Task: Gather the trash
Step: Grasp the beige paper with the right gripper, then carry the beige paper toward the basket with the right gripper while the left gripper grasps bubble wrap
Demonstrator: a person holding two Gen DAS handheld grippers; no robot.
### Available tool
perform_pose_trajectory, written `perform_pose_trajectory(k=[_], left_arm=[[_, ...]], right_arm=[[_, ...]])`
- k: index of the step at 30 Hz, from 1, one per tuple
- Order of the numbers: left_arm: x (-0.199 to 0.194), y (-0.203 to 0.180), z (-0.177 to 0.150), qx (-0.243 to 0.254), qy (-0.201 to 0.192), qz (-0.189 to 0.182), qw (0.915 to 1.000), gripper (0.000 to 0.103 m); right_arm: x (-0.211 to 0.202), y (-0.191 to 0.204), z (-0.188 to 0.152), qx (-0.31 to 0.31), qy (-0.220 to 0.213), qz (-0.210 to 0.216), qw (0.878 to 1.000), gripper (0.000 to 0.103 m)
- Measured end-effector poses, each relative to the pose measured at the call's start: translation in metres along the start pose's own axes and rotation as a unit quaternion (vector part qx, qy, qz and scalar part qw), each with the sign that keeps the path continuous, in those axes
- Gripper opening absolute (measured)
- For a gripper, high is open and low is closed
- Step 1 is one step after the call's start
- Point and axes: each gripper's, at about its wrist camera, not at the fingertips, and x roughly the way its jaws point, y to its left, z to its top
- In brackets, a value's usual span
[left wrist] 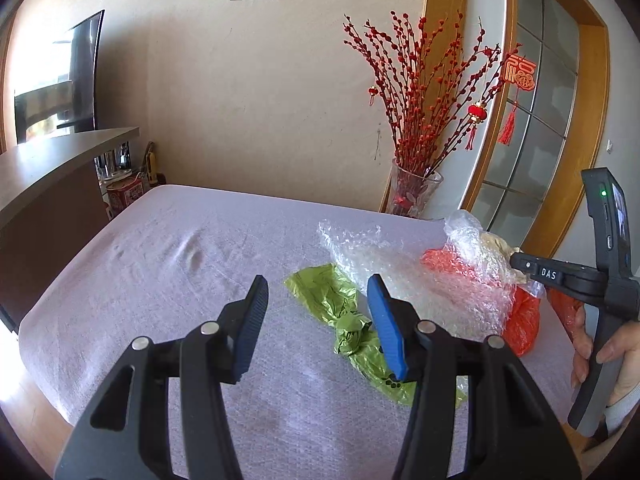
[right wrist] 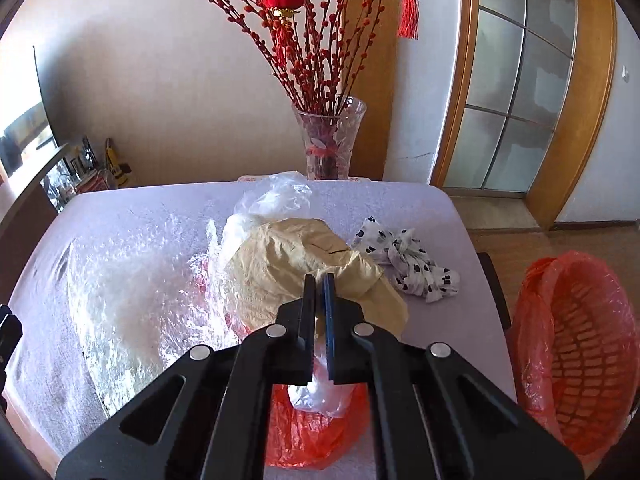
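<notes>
Green crumpled bag [left wrist: 352, 320] on desk [left wrist: 168, 264] between half-spread left gripper [left wrist: 316, 316] fingers, untouched; right gripper [right wrist: 319, 300] pinched closed over tan bag [right wrist: 288, 264].

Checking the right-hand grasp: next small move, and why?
Probably lift the right gripper slightly to test the grip: its jaws look shut over the tan bag and clear bag, and the red-lined basket waits beside the table.
</notes>
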Motion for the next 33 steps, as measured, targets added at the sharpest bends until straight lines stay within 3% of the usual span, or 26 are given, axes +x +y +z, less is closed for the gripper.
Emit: perform_pose_trajectory(k=[14, 21, 25, 33], left_arm=[[0.005, -0.029, 0.002, 0.017, 0.008, -0.036, 0.9992, 0.051], [0.021, -0.052, 0.004, 0.03, 0.027, -0.065, 0.9971, 0.052], [0.032, -0.08, 0.001, 0.062, 0.04, -0.08, 0.994, 0.054], [0.072, -0.106, -0.022, 0.109, 0.106, -0.038, 0.9877, 0.054]], right_arm=[[-0.066, -0.039, -0.004, 0.056, -0.078, 0.017, 0.995, 0.002], [-0.079, -0.056, -0.027, 0.063, -0.087, 0.0, 0.994, 0.002], [-0.083, -0.066, -0.041, 0.073, -0.08, -0.004, 0.994, 0.002], [-0.084, -0.084, -0.057, 0.102, -0.064, 0.004, 0.993, 0.002]])
